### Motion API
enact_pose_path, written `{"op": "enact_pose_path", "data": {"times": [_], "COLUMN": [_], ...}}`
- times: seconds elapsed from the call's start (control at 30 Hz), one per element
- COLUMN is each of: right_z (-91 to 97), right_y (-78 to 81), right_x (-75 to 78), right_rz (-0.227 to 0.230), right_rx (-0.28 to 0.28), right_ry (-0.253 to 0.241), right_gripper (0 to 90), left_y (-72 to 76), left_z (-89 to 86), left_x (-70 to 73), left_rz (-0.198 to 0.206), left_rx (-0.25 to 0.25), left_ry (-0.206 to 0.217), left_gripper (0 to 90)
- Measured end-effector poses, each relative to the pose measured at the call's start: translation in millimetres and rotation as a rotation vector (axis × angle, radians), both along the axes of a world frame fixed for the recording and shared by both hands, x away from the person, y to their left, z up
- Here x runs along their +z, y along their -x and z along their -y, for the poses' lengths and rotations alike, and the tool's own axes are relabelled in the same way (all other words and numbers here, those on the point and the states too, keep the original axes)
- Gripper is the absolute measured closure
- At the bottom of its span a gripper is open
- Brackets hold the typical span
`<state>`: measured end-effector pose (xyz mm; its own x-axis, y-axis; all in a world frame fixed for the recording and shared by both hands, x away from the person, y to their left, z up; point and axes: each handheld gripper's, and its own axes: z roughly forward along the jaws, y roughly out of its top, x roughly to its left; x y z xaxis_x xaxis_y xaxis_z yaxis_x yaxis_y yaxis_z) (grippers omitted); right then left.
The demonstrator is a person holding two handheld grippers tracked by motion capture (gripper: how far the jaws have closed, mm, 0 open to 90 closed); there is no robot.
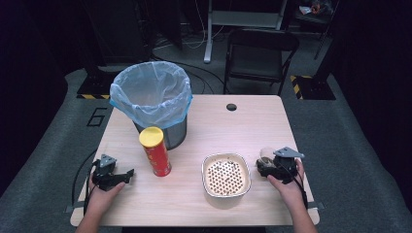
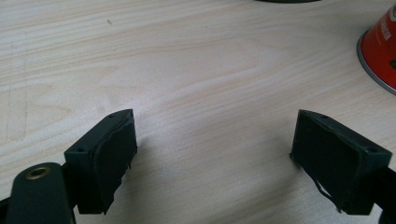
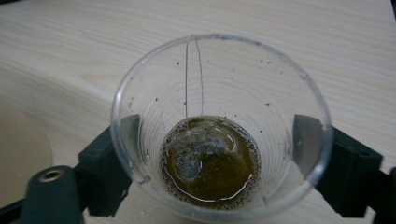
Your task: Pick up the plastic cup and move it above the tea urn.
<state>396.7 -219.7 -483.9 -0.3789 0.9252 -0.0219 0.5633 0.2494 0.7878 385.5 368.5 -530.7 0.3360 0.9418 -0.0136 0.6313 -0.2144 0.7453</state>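
A clear plastic cup (image 3: 219, 84) holds a little brown liquid and a wet tea bag (image 3: 201, 149) with its string running up the wall. My right gripper (image 3: 219, 140) is shut on the cup, one jaw pressed to each side. In the high view the cup (image 1: 265, 154) and right gripper (image 1: 271, 167) sit at the table's right, beside a white strainer bowl (image 1: 226, 174). My left gripper (image 1: 127, 174) rests low at the left and stands open (image 2: 215, 135) with bare wood between its jaws. A red chip can (image 1: 155, 151) with a yellow lid stands upright just right of it.
A metal bin (image 1: 151, 97) lined with a blue plastic bag stands at the back left of the wooden table (image 1: 243, 126), right behind the can. The can's base (image 2: 380, 51) shows at the left gripper view's right edge. A folding chair (image 1: 260, 53) stands beyond the table.
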Motion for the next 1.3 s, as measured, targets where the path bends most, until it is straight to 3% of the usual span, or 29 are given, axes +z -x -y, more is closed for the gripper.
{"op": "enact_pose_path", "data": {"times": [0.2,0.37,0.57,0.8,0.97,1.1,1.13,1.3], "right_z": [-4.8,-4.3,-1.5,0.0,-1.1,-8.5,-12.1,-29.8], "right_y": [-4.9,-3.0,-2.1,-0.1,1.9,-4.8,-9.0,-21.2], "right_x": [-6.1,-1.7,-0.1,2.3,21.0,45.6,55.0,78.1], "right_rz": [0.008,0.024,0.013,0.033,0.063,0.091,0.105,0.194], "right_rx": [0.013,0.006,0.033,0.071,0.164,0.296,0.349,0.488], "right_ry": [0.020,-0.015,-0.017,-0.017,-0.022,0.067,0.109,0.216], "right_gripper": [23.9,28.1,31.0,33.6,35.1,35.4,35.6,36.1], "left_y": [0.0,0.0,0.0,0.0,0.1,0.1,0.1,0.1], "left_z": [0.0,0.0,0.1,0.0,0.0,-0.1,0.0,-0.1], "left_x": [-0.1,-0.1,-0.1,0.0,0.0,0.0,0.0,0.0], "left_rz": [0.001,0.001,0.001,0.000,0.002,0.002,0.001,0.001], "left_rx": [0.001,0.000,0.001,0.000,0.000,0.000,0.001,0.000], "left_ry": [0.000,-0.001,0.000,-0.001,-0.002,-0.002,-0.002,-0.002], "left_gripper": [13.6,13.6,13.6,13.6,13.6,13.6,13.6,13.6]}}
